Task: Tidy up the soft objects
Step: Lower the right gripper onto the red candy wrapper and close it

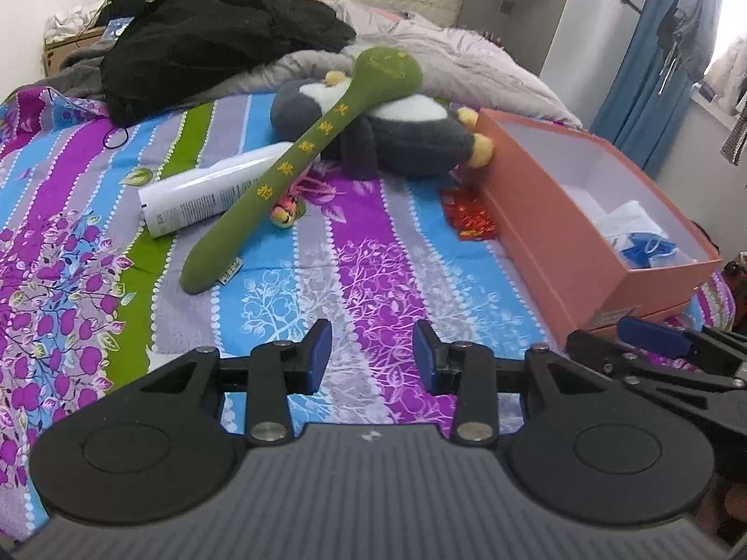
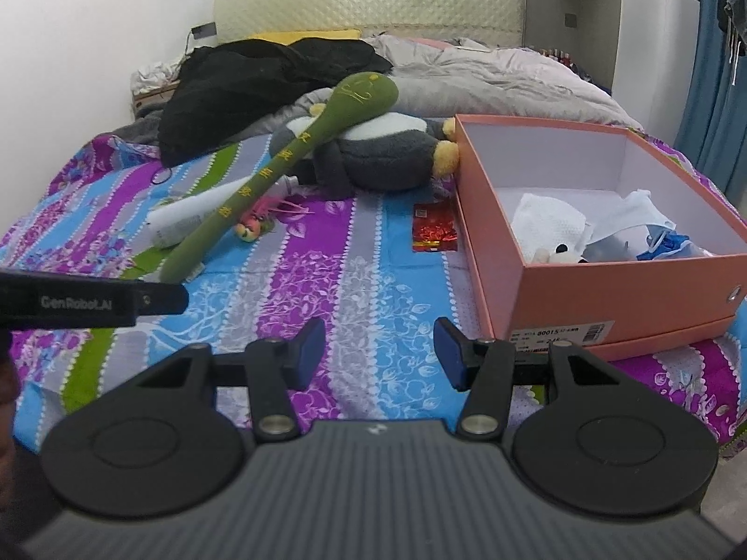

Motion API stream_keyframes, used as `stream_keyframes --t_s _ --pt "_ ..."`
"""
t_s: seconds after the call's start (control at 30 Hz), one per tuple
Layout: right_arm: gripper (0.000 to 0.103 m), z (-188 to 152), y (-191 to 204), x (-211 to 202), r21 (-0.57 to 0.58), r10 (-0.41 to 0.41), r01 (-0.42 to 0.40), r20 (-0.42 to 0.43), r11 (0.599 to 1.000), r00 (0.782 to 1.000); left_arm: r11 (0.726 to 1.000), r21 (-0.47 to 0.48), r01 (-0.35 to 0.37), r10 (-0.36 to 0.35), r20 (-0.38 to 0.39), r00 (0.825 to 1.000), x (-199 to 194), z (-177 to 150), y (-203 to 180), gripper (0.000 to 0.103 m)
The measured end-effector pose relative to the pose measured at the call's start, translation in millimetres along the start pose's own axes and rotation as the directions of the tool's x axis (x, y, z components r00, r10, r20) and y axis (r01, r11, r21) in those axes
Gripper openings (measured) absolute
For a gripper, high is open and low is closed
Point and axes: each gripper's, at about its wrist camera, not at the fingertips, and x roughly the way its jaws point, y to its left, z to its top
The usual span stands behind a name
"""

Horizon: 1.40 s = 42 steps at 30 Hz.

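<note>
Long green plush spoon-shaped toy | likely light, floppy; pinch mid-handle | salmon cardboard box nearby | left claw wide, empty | right claw wide, empty

Both views are taken low over the bed, facing forward past the jaws toward the headboard. The green plush and pink box ahead are shared.

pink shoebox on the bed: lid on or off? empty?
Lid off, not empty. The pink box shows its white inside from above, and white cloth, a small plush and blue-and-white items lie at the bottom.
</note>
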Motion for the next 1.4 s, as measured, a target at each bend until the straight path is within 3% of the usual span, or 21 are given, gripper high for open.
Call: stream_keyframes --t_s 0.43,0.73,0.97,1.13,1.4 --pt "0.054 6.3 -2.2 59.3 -0.024 -0.012 0.011 -0.037 1.0 0.999 0.999 -0.006 -0.035 0.035 -0.028 0.999 78.8 19.9 14.3 0.05" --pt "0.053 12.2 -4.4 118.1 -0.055 -0.029 0.025 -0.072 0.998 0.997 0.995 -0.078 -0.06 0.058 -0.033 0.998 140.0 35.6 25.8 0.05" --pt "0.053 27.0 1.0 163.1 -0.102 -0.078 0.074 -0.039 0.992 0.996 0.986 -0.069 -0.149 0.149 0.0 0.989 174.1 51.7 29.0 0.05" --pt "0.053 39.9 3.8 192.2 -0.134 -0.14 0.137 -0.008 0.981 0.99 0.965 -0.152 -0.212 0.219 0.027 0.975 190.5 57.4 37.8 0.05" --pt "0.053 53.1 12.7 221.7 -0.239 -0.214 0.22 0.049 0.946 0.976 0.894 -0.364 -0.261 0.295 0.039 0.955 205.1 56.5 50.3 0.05"
